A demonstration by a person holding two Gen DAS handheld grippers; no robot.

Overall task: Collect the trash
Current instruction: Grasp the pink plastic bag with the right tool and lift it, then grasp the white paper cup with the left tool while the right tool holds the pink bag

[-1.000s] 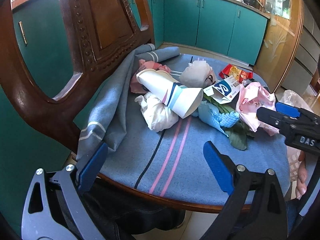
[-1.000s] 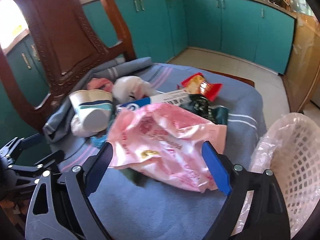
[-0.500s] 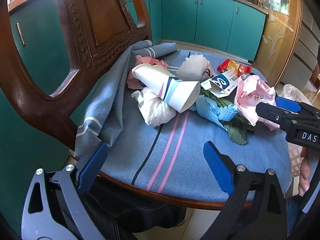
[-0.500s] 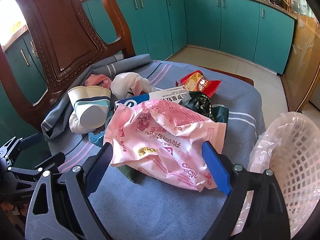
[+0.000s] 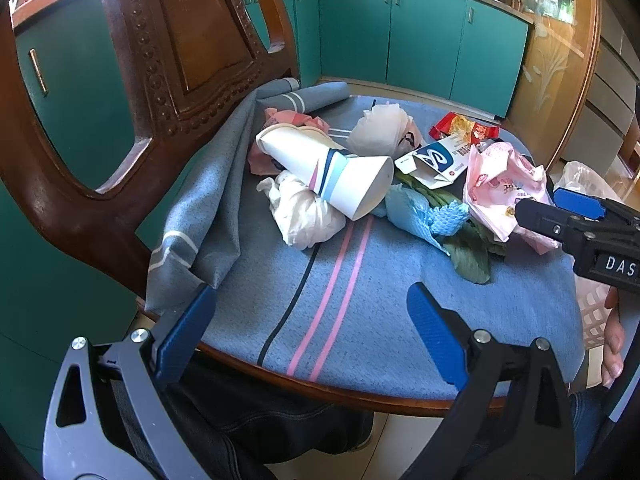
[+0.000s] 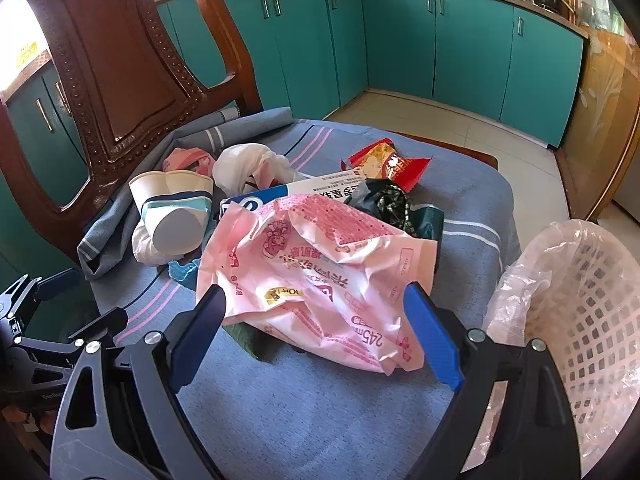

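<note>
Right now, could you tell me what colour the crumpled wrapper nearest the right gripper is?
Pink wrapper, clearest in the right wrist view.

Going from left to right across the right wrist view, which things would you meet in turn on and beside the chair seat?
Paper cup → pink plastic bag → white basket lined with clear plastic.

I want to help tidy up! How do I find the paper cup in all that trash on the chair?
Look at the wooden chair with the blue striped cloth on its seat. In the trash pile near the chair's back, the paper cup lies on its side on a crumpled white tissue. It is the only stiff cone-shaped thing there, white with dark and light blue bands.
</note>
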